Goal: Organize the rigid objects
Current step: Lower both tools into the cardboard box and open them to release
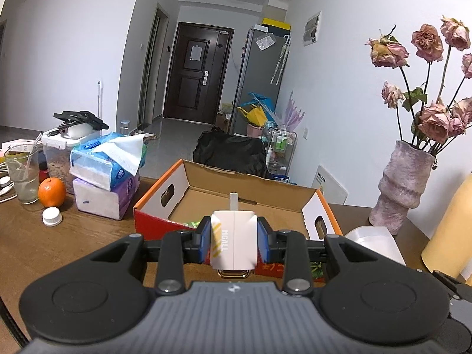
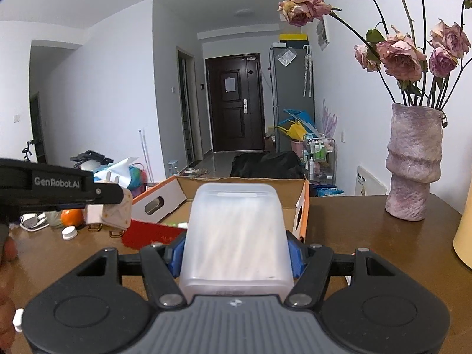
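Wooden table [image 1: 88,244], box [image 1: 188,177] ahead; left gripper [image 1: 234,243] clamping charger [image 1: 233,240], right gripper [image 2: 236,255] clamping container [image 2: 236,236].

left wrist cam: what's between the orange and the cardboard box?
The stacked tissue packs sit between the orange and the cardboard box, on the table; a white bottle cap lies just in front of the orange. The left wrist view shows it.

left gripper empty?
No, the left gripper is clamped on a white box marked HCALL, held over the carton.
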A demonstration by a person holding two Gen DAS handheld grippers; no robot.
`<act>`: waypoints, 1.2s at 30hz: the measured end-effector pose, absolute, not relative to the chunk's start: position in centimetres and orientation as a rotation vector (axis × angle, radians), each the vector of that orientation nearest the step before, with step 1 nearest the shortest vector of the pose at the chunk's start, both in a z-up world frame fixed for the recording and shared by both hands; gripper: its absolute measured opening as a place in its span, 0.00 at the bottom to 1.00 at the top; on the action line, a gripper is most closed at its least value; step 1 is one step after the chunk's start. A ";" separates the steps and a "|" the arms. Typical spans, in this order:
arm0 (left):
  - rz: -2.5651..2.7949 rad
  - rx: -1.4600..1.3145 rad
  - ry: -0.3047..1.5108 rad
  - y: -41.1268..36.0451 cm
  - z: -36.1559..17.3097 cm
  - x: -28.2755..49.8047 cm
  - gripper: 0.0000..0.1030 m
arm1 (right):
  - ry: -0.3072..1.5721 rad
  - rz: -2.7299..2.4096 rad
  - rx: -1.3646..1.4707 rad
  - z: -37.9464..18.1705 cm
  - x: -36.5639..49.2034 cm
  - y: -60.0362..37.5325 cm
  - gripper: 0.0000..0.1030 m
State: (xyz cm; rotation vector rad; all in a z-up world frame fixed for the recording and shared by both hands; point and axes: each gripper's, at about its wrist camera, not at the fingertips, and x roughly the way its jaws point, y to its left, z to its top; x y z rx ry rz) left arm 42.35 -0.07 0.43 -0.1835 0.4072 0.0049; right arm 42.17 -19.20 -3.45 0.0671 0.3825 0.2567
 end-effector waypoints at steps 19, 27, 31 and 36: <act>0.020 -0.170 0.421 -0.5 -0.3 51.1 0.32 | 0.403 0.213 0.095 -3.6 51.0 -17.1 0.62; 0.060 -0.197 0.452 1.4 -1.1 55.0 0.32 | 0.437 0.205 0.071 -4.7 54.8 -15.4 0.62; 0.071 -0.218 0.465 2.2 -2.0 56.4 0.32 | 0.454 0.204 0.050 -5.3 56.1 -14.6 0.62; 0.088 -0.223 0.477 2.3 -3.1 57.6 0.32 | 0.479 0.207 0.037 -5.9 57.3 -14.2 0.62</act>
